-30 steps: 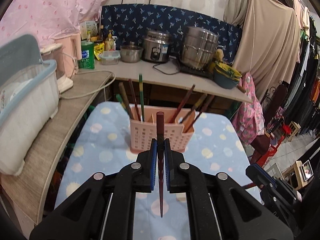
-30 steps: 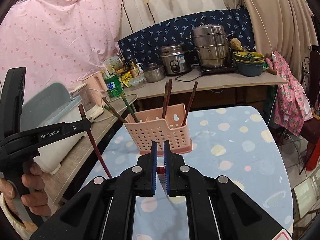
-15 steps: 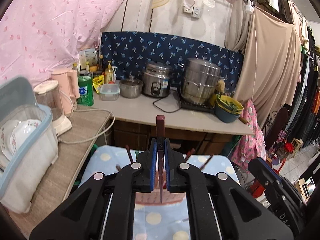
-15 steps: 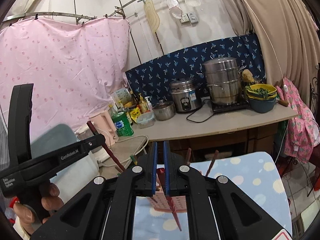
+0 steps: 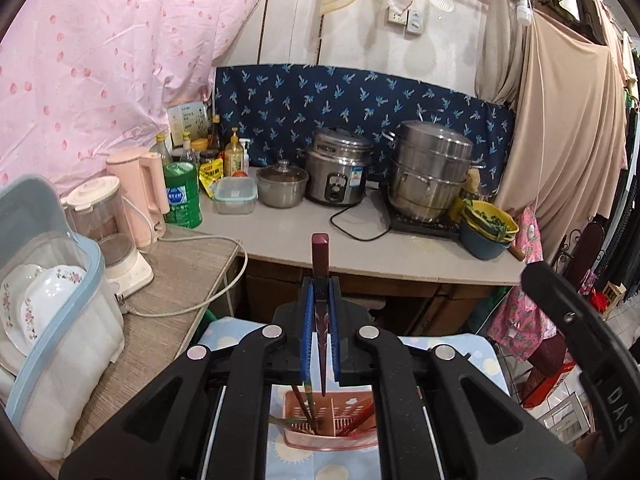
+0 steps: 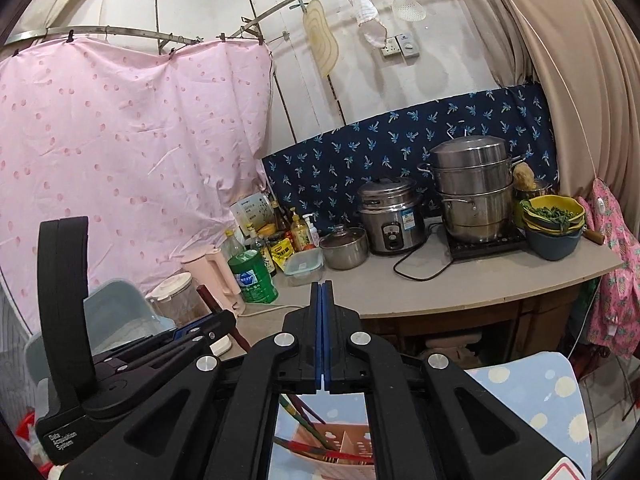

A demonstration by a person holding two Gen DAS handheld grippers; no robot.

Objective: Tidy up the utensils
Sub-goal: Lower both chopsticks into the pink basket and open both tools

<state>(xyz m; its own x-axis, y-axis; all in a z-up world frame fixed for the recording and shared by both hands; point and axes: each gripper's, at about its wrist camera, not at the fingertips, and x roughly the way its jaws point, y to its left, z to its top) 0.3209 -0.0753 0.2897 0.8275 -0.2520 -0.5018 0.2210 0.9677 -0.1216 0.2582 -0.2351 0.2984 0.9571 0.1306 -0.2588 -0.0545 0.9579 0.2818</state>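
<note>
Above the pink utensil basket (image 5: pixel 332 428), a dark red chopstick (image 5: pixel 320 280) is held clamped between the blue pads of the left hand-held gripper (image 5: pixel 320 292), its square top standing clear above the pads and its pointed tip hanging over the basket's compartments without touching them. More chopsticks (image 5: pixel 304 404), brown and green, are seen leaning inside the basket, which is set on a light blue dotted cloth (image 5: pixel 224 332) covering the desk. In the right wrist view, the right hand-held gripper (image 6: pixel 322 292) is shown with its pads pressed together and nothing caught between them, while the basket (image 6: pixel 340 448) is glimpsed below through the gap in its frame. To the left of that gripper, the left hand-held gripper (image 6: pixel 204 320) is seen from the side with the chopstick (image 6: pixel 208 300) slanting through its pads. Behind the basket, a steel rice cooker (image 5: pixel 340 176), a stacked steamer pot (image 5: pixel 432 172) and a small lidded pot (image 5: pixel 282 186) are lined up on a pale counter (image 5: pixel 360 248) against a navy patterned cloth (image 5: pixel 360 100). Left of the basket, flowered plates (image 5: pixel 36 300) are stored in a covered dish rack (image 5: pixel 52 320).
</note>
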